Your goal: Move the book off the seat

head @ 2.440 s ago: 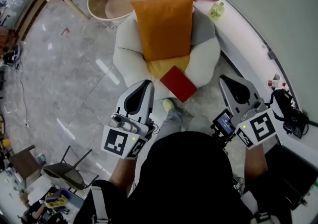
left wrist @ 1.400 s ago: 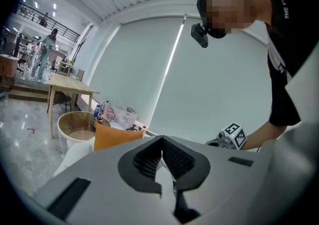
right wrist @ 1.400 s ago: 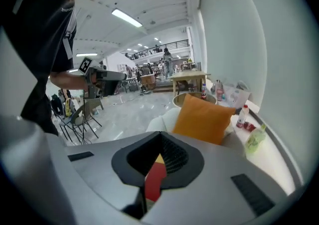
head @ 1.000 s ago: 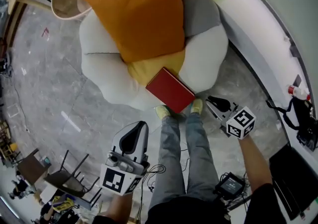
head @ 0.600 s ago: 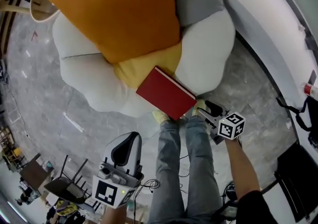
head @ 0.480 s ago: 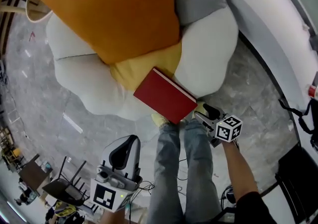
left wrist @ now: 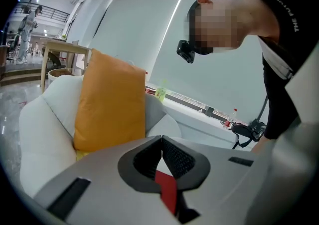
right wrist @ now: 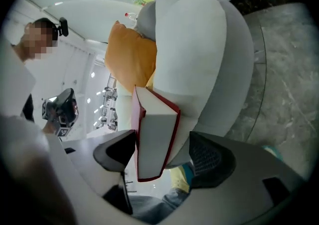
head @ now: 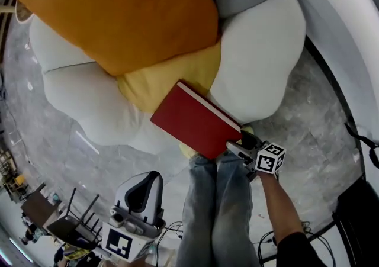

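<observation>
Right gripper view: our right hand-held gripper (right wrist: 162, 155) has just been opening. Its jaws stand wide, straddling a corner of the red book (right wrist: 152, 134), pads off it. The book overhangs the front edge of the seat (head: 77, 94). We judge this the approach step; next we close firmly, then lift clear. Our left hand-held gripper (left wrist: 162, 144) is closed, empty.

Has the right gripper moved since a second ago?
Yes. The right gripper has closed in on the near corner of the red book; its jaws have just been opening and straddle that corner without pressing.
</observation>
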The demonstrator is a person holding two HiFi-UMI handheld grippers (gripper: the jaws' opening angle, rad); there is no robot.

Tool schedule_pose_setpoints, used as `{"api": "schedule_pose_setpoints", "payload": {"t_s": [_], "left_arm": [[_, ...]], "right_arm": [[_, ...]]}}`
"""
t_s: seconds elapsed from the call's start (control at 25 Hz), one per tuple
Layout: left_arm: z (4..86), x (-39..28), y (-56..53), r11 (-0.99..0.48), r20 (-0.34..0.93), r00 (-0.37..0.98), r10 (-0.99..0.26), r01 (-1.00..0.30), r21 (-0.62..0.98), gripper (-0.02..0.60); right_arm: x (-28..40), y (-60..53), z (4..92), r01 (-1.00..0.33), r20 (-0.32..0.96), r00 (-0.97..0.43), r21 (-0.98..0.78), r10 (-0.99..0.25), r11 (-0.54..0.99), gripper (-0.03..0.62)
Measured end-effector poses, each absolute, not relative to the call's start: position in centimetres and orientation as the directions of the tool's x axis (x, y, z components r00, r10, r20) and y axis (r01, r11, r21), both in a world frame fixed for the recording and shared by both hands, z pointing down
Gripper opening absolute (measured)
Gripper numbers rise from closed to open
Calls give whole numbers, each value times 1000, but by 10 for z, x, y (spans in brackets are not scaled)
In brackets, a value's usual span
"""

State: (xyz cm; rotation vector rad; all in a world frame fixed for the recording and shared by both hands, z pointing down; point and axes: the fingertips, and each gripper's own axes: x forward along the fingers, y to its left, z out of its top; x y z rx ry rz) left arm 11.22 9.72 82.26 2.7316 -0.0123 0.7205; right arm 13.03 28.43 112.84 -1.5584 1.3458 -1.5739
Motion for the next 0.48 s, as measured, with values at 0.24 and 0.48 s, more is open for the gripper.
{"api": "schedule_pose_setpoints", "payload": {"t_s": [0.24,0.48], "left_arm": [[832,121,99,-943,470,877,96,-71,325,12],[773,134,95,-931,431,897,100,-69,358,13]], "right_arm": [[127,271,1131,-206,309,-184,-940,-933,-271,328],[139,254,1056,-223,343,-205,-928,-917,-298,260]]}}
